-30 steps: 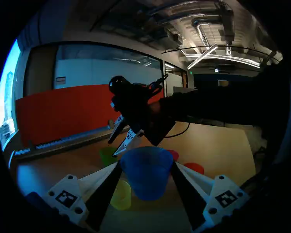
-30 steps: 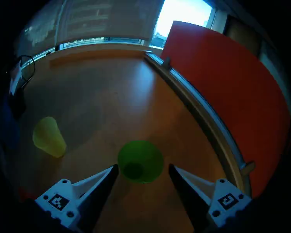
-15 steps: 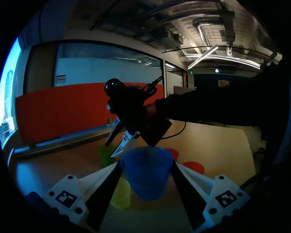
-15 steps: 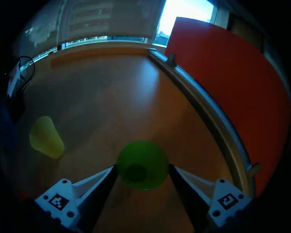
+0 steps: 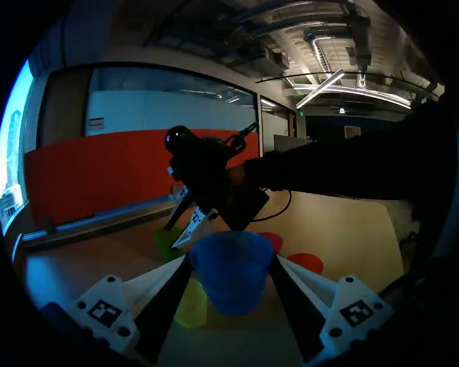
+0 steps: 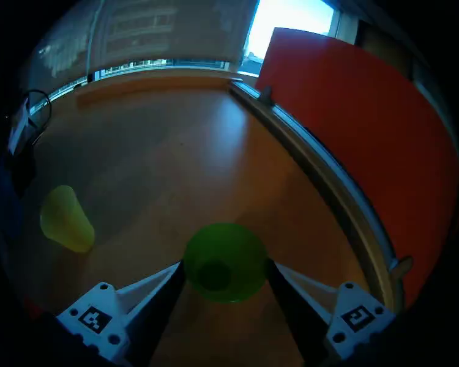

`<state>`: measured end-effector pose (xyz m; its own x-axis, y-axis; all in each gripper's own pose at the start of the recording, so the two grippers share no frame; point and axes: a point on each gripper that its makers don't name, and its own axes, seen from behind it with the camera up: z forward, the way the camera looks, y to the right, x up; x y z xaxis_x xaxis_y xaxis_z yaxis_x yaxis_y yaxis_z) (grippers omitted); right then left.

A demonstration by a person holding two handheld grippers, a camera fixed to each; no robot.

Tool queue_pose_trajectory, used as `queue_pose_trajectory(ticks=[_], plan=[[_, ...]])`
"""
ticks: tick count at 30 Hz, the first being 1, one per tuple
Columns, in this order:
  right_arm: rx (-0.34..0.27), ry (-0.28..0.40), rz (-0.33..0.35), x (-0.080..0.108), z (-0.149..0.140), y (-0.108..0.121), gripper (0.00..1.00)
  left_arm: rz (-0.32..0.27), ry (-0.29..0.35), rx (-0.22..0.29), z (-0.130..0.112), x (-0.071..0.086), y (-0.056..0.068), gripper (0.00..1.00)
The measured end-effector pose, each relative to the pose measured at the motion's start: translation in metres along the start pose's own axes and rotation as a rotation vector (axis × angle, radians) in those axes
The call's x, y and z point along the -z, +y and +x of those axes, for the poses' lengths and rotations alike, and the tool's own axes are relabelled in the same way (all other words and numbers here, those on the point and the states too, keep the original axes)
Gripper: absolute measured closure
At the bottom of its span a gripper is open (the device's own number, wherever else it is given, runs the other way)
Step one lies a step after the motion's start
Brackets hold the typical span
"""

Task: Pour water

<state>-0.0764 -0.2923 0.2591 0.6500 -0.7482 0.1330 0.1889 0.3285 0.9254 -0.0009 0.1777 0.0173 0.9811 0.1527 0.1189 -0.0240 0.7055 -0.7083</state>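
1. Left tool (image 5: 231, 260): the fingers are clamped on the blue cup (image 5: 231, 282), one on each side wall. The cup is upright and appears to be held clear of the desk (image 5: 346, 232). Its contents cannot be seen.

2. Right tool (image 6: 223, 264): the fingers stand apart on either side of the green cup (image 6: 224, 272), level with its rim. Whether they press on it cannot be told. The green cup stands upright on the desk with its mouth open, nearer the desk edge bordered by the red partition (image 6: 364, 134) than the opposite edge.

3. Other items: a yellow cup (image 6: 64, 219) stands well apart from the green cup, toward the opposite edge. In the left gripper view, two red cups (image 5: 306, 263) stand behind the blue cup, toward the middle of the desk.

4. Step in hand (judgement): securing the receiving cup. Pouring has not begun.

5. Next move (judgement): confirm a firm hold on the green cup. Bring the blue cup over its mouth, then tilt slowly. The rims are narrow, so poor alignment would spill onto the desk.
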Motion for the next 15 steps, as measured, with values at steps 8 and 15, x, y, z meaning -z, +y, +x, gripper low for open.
queue_pose_trajectory(ticks=[8,15], plan=[[-0.014,0.043,-0.01,0.002,0.007,-0.001,0.05,0.001,0.004,0.001,0.001,0.001,0.0,0.13],[-0.045,0.104,-0.023,0.02,0.018,-0.001,0.05,0.007,0.0,-0.004,0.002,0.001,0.001,0.12]])
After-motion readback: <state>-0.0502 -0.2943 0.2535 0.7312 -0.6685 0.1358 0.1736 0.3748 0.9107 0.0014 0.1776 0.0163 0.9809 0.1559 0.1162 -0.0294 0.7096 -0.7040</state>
